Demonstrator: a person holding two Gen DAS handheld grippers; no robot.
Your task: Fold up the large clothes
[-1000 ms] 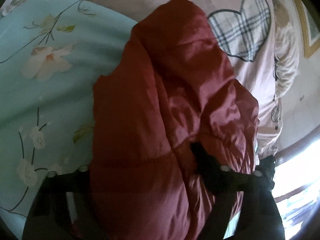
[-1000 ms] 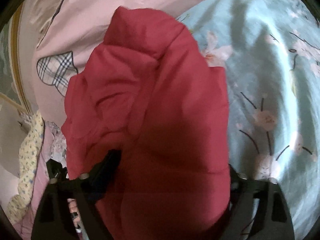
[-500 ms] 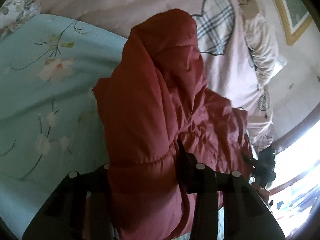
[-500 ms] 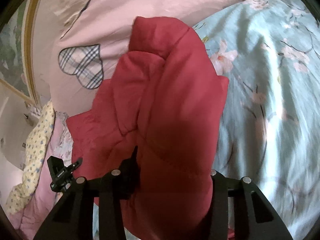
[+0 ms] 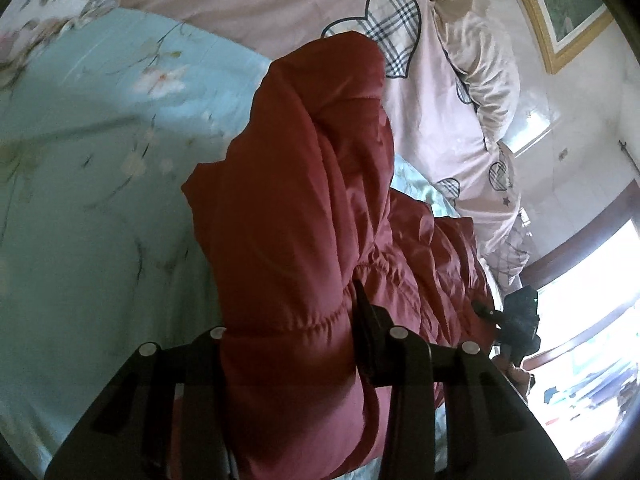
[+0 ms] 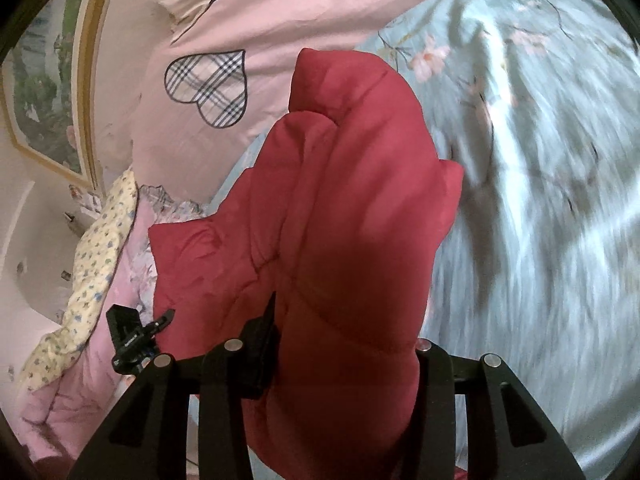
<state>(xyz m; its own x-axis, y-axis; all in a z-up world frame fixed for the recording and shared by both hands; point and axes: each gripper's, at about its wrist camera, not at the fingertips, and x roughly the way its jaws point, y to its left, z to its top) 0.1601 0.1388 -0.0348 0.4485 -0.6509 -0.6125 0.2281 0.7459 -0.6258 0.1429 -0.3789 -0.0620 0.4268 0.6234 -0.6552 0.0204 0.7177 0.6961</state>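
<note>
The jacket [image 5: 304, 208] is red quilted cloth, puffy, with a faint satin sheen and gathered stitching. The sheet [image 6: 540, 200] is smooth pale-blue floral cloth with a light gloss. The quilt [image 5: 432, 112] is matt pink cloth with plaid heart patches. Each tool [image 5: 288, 344] [image 6: 344, 356] is matt black plastic with shiny metal screw heads. The picture frame [image 5: 536, 36] looks gilt.

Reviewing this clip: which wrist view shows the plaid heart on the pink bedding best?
The right wrist view: the plaid heart appears whole beside the red jacket. In the left wrist view the jacket's top overlaps the heart's lower edge.
</note>
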